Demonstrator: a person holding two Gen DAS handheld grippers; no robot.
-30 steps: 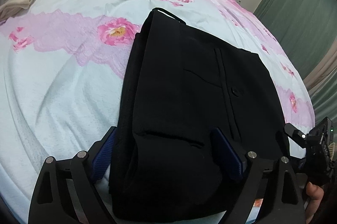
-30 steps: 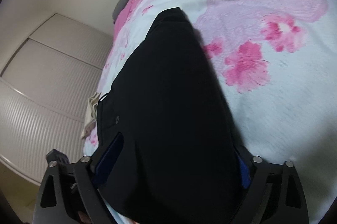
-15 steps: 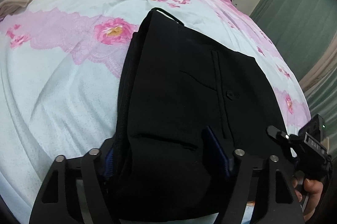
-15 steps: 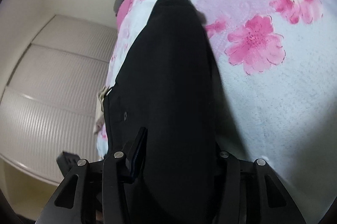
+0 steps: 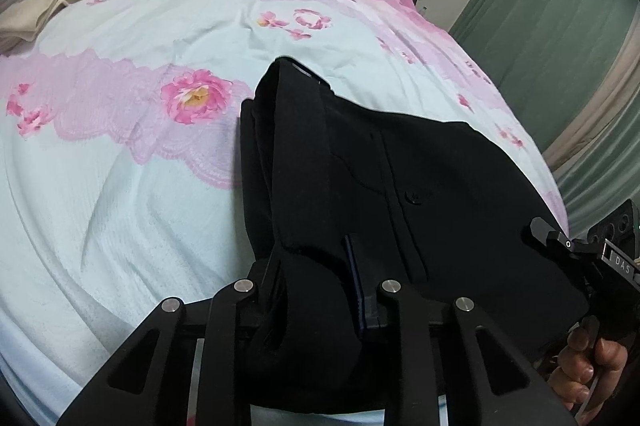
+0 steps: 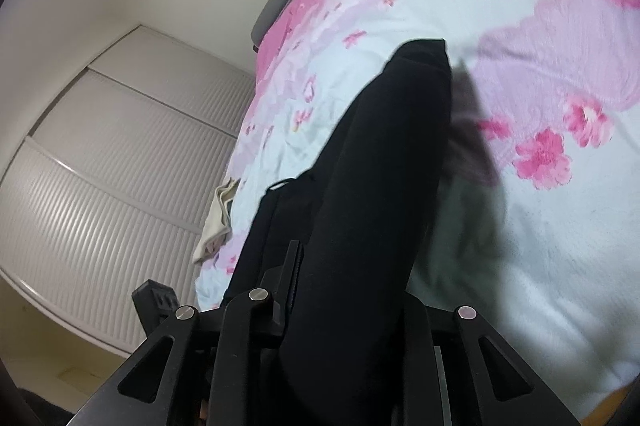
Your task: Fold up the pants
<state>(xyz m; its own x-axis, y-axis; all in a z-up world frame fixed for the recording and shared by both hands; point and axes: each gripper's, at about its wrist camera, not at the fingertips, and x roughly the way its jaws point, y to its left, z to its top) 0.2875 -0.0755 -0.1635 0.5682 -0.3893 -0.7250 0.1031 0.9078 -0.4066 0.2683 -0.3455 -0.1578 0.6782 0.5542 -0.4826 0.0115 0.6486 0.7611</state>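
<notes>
Floral bedspread (image 5: 120, 185), black pants (image 5: 400, 185) bunched between both grippers' jaws, left gripper (image 5: 316, 290) and right gripper (image 6: 348, 290) pinching fabric

This is looking like a bedroom: a bed (image 5: 120, 185) with flowers, green curtains (image 5: 560, 25), and a closet (image 6: 100, 165).

Pants (image 5: 400, 185) on bed (image 5: 120, 205), near edge betw. both tools; cloth (image 5: 36, 13) far-left.
</notes>
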